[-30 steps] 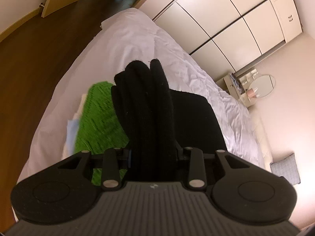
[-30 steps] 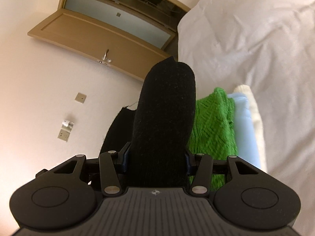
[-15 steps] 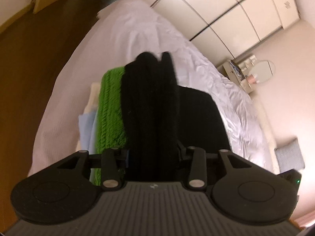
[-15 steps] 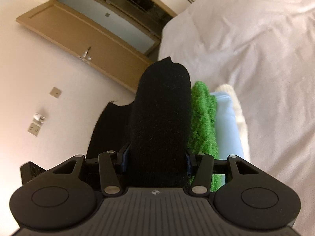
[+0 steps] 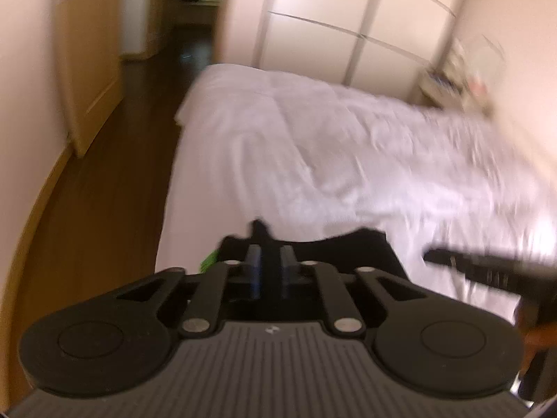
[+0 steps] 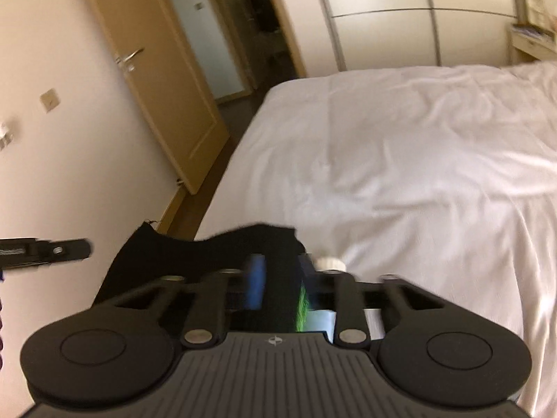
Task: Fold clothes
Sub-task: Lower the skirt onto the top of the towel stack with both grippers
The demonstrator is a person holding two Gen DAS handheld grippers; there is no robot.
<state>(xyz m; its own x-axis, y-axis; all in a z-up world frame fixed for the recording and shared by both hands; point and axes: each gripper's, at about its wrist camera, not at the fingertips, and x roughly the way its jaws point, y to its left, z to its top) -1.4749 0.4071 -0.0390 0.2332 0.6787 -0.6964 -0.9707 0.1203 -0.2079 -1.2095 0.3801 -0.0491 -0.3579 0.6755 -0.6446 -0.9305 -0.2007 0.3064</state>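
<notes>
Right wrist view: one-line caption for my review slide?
Right gripper above the black garment on the clothes stack at the edge of the white bed; its jaws have just been closing.

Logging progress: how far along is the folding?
Done: the black garment lies on the green knit pile on the bed. In hand: nothing. The left gripper is shut and empty; the right gripper jaws have just been closing, with nothing visibly pinched. Left: no unfolded clothes in view, though blur limits certainty.

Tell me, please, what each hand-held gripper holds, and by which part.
Nothing, apparently: the left hand-held gripper and right hand-held gripper have just been closing empty, clear of the black garment.
</notes>
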